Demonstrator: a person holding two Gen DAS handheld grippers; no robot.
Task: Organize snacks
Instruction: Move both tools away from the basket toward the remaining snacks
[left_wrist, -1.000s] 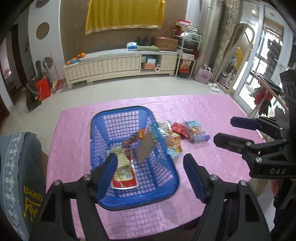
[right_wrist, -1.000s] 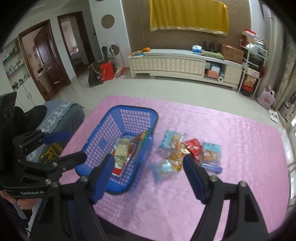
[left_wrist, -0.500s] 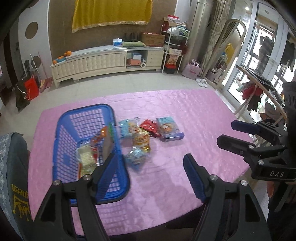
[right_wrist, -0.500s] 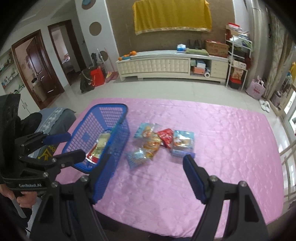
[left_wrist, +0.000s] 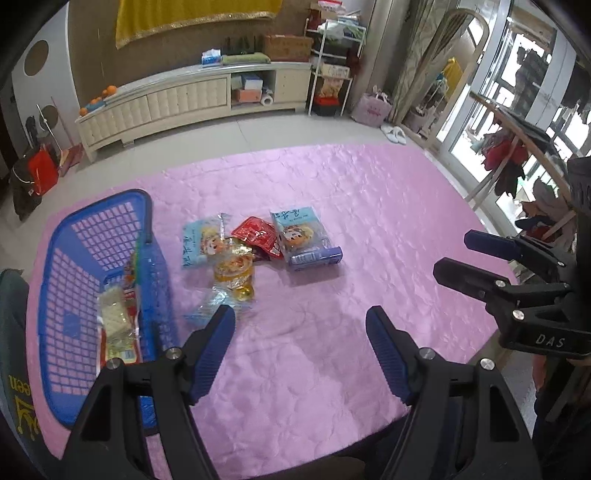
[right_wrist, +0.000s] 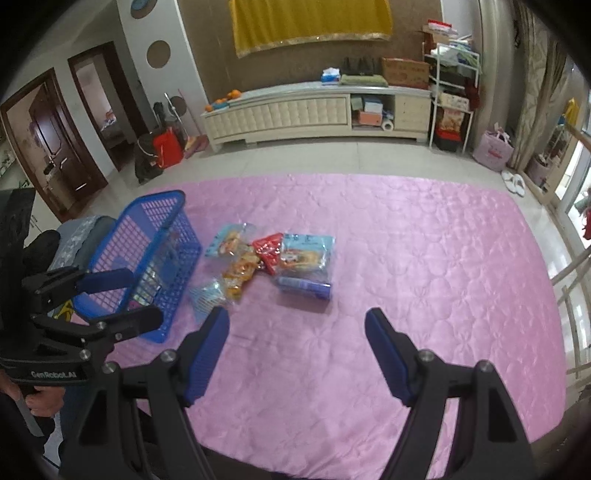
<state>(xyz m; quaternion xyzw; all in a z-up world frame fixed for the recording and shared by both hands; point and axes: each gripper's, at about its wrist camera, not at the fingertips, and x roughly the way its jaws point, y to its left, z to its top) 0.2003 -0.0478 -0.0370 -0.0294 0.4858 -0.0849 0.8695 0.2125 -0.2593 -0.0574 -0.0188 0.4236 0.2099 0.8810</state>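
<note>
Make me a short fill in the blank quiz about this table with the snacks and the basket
1. The basket is coloured ____.
2. The cloth covering the table is ____.
3. Neither the left gripper nor the right gripper holds a snack; both are ____.
4. The red packet lies ____ the basket.

Missing words: blue; pink; open; outside

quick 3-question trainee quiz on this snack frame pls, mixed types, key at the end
1. True or false: the blue basket already holds at least one snack packet.
2. Multiple choice: the red packet lies (A) inside the basket, (B) in the snack pile on the pink tablecloth, (C) between a gripper's fingers.
3. Fill in: the left gripper and right gripper are both ____, holding nothing.

Key: 1 true; 2 B; 3 open
</note>
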